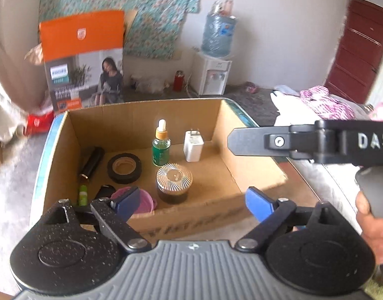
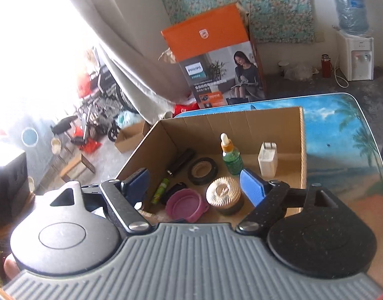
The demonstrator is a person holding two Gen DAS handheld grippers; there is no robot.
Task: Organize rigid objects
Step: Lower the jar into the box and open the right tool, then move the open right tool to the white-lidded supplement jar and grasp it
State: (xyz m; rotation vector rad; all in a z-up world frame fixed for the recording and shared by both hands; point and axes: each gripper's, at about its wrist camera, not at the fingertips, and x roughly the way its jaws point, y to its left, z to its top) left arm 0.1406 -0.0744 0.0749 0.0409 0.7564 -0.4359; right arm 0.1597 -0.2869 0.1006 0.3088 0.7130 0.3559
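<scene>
Above the cardboard box [image 1: 146, 122], the left claw [image 1: 191, 202] and right claw [image 2: 195, 183] both gape wide, gripping nothing.

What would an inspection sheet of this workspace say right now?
Surface: table with a beach picture on top.
Job's things: cardboard box holding dropper bottle, charger, tape roll, ribbed-lid jar, pink cup, dark tube, green stick.
Clutter: nothing seen on the table.
Grippers: left gripper open, empty; right gripper open, empty.
Cables: white cord by the water dispenser.
Surroundings: orange carton, curtain, clothes pile.
</scene>
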